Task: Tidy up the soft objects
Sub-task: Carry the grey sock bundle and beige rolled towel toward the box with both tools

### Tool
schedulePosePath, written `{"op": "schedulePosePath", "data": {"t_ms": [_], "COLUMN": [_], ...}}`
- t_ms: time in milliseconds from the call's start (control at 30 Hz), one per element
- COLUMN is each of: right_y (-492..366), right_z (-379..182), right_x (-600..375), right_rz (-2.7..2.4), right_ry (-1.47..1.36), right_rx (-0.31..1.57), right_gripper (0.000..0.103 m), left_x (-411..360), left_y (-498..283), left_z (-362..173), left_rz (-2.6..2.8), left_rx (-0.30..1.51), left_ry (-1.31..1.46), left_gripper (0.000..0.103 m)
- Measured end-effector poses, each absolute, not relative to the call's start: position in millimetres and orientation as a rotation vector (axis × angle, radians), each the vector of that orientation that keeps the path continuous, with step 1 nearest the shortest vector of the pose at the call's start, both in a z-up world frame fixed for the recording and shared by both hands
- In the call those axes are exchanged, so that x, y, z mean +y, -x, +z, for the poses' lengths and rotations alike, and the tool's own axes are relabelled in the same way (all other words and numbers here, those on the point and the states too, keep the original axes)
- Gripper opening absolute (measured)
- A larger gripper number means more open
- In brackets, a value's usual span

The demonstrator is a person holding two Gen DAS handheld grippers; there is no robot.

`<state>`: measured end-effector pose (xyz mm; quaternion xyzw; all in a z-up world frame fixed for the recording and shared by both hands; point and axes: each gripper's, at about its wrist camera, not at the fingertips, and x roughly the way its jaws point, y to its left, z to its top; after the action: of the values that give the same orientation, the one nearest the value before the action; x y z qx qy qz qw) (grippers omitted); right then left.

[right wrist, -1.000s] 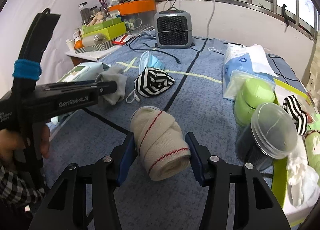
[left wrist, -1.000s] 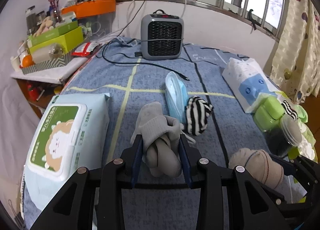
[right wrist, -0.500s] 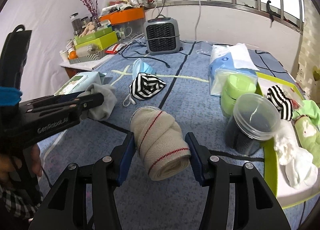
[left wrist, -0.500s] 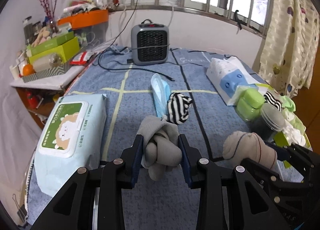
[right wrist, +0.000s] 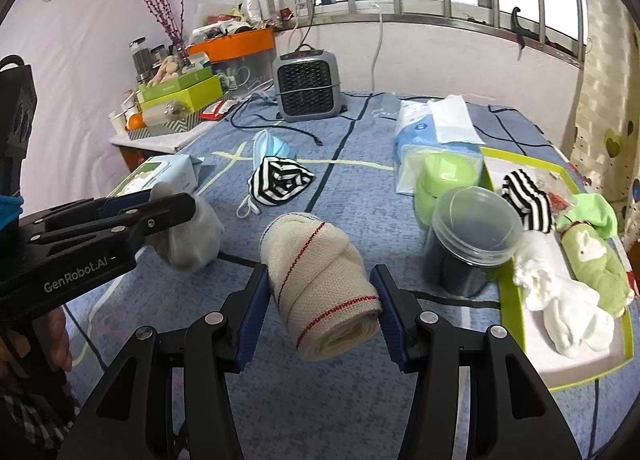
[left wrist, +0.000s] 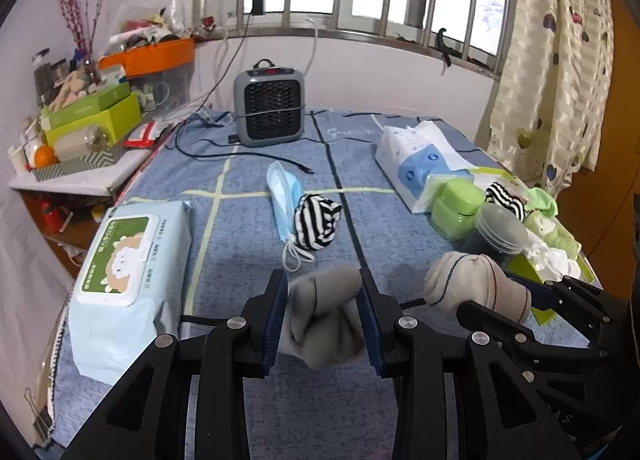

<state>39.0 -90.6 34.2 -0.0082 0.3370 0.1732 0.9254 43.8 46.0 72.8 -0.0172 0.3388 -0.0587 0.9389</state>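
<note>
Left wrist view: grey sock bundle (left wrist: 326, 316) pinched between the blue pads of the left tool (left wrist: 323, 318), now clear of the blue checked surface (left wrist: 248, 219) and hanging above it, where a second ago it sat lower and closer to the striped sock ball (left wrist: 316, 221) and the face mask (left wrist: 282, 195). Both of those now well ahead, left lying untouched. Right wrist view: cream rolled sock (right wrist: 320, 284) with red stitching clamped in the right tool (right wrist: 320, 300), likewise lifted and drawn back from the clear lidded jar (right wrist: 472, 236). No change in either grip across the second; jaws narrow on the left bundle, somewhat wider on the thicker roll. Green-rimmed tray (right wrist: 520, 163) off to the right, already carrying a striped sock, a green toy-like roll and white socks. Probably the carry phase: two soft items picked and raised together, likely bound for that tray. Wet-wipe pack (left wrist: 128, 280) at the left, not in the way.
</note>
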Motion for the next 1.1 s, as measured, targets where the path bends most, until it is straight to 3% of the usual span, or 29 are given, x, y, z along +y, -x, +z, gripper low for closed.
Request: {"op": "schedulePosePath", "data": {"t_ms": [333, 433, 633, 1100], "right_y": [-33, -32, -32, -30], "right_z": [30, 28, 27, 26], "right_x": [-95, -98, -98, -103], "right_rz": [0.339, 0.337, 0.347, 0.359], "right_ry": [0.012, 0.004, 0.001, -0.016], "right_rx": [0.699, 0.7, 0.703, 0.698], "right_gripper": [0.052, 0.052, 0.052, 0.052], "left_x": [46, 50, 48, 40], "left_y": [-40, -41, -35, -36], "left_z": [60, 49, 37, 18], "left_rz": [-0.137, -0.134, -0.134, -0.112], "left_rx": [0.723, 0.765, 0.8, 0.867], "left_ry": [0.037, 0.042, 0.035, 0.031], "left_gripper": [0.033, 0.047, 0.058, 0.058]}}
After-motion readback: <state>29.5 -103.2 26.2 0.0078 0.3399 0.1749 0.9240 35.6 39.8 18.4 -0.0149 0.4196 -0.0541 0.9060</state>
